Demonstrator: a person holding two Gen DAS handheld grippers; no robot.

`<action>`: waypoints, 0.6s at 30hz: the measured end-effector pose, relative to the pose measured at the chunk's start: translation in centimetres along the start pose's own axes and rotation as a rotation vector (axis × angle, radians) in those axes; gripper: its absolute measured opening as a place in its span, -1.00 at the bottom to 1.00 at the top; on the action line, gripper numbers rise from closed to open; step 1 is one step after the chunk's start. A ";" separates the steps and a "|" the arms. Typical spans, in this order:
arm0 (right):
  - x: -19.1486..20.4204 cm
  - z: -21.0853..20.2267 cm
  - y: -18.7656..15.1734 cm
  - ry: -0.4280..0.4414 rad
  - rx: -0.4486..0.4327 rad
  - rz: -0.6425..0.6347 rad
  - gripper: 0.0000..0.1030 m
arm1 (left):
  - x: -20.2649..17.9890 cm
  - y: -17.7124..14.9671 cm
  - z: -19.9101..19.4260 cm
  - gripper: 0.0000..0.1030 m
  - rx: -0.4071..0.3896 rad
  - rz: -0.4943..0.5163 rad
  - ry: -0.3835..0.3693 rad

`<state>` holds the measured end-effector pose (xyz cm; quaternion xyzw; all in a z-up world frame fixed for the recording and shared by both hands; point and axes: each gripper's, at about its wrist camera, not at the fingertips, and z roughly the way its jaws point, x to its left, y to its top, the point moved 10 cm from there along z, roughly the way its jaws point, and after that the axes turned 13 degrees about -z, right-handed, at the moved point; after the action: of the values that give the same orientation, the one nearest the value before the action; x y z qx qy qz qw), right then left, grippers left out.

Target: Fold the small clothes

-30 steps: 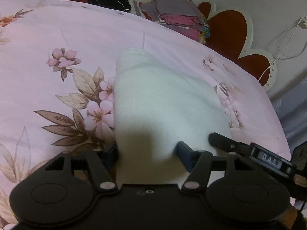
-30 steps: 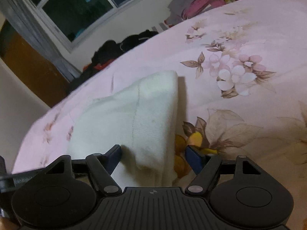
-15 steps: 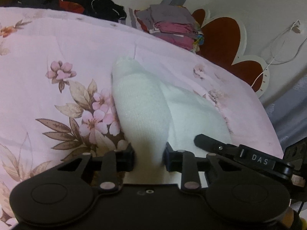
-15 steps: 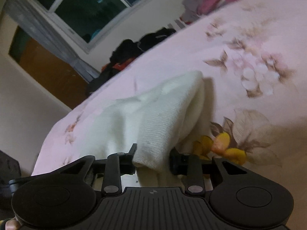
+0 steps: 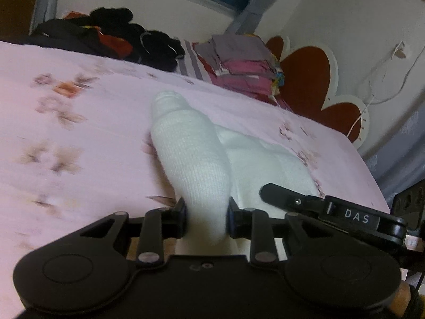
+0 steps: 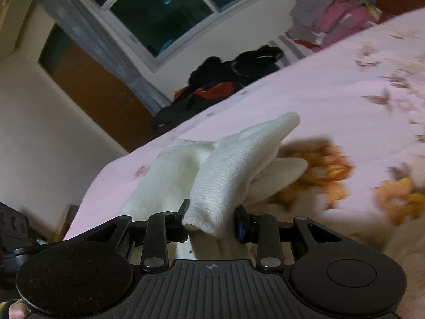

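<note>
While both grippers pinch it, the white knit garment hangs lifted off the pink floral bedspread.

From left: the left gripper has just clamped narrow on one bunched near edge; the right gripper, likewise just closed, grips the other. Beyond lie dark clothes, then a folded stack by the red headboard.
</note>
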<state>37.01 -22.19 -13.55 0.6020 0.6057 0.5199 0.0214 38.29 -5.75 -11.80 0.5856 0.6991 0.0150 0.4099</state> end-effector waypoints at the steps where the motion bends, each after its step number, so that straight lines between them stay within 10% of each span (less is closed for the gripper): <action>1: 1.3 0.7 -0.2 0.001 -0.003 -0.003 -0.38 | 1.0 0.5 -0.8 -0.47 -0.005 0.001 -0.004; 18: 20.2 18.2 -4.5 0.067 0.042 -0.056 -0.38 | 22.4 7.7 -9.2 -0.47 -0.059 -0.064 0.084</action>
<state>40.11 5.17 -12.74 0.5674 0.6334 0.5262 0.0031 39.60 19.48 -14.29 0.5494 0.7334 0.0468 0.3976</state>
